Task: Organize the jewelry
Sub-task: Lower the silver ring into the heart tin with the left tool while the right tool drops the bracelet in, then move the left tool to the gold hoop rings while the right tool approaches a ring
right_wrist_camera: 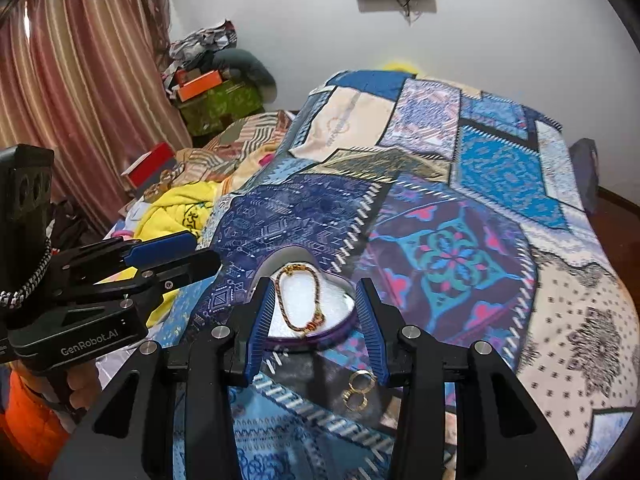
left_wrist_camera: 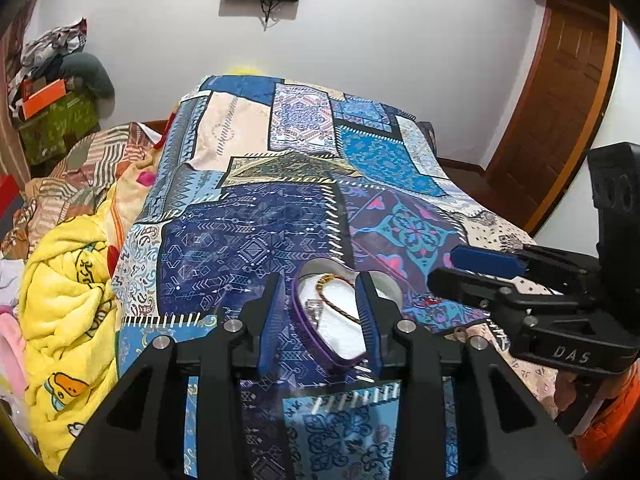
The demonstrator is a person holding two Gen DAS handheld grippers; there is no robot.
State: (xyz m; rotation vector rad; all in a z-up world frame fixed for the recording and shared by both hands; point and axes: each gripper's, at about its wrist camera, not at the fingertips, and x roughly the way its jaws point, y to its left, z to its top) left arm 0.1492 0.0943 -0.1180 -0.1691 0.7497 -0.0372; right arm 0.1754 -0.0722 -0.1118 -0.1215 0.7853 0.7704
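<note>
Covering bed, patchwork quilt (left_wrist_camera: 256, 216); striped curtain (right_wrist_camera: 80, 80), wooden door (left_wrist_camera: 560, 92).

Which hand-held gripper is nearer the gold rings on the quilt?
Right. The right hand-held gripper has the gold rings just below its right finger; the left hand-held gripper sits further left, beside the heart box.

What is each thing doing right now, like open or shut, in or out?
Heart-shaped box: open, no lid on it.
Bracelet: lying inside the box on the white lining.
Gold rings: out of the box, on the bedspread.
Left gripper: open, holding nothing.
Right gripper: open, holding nothing.
</note>
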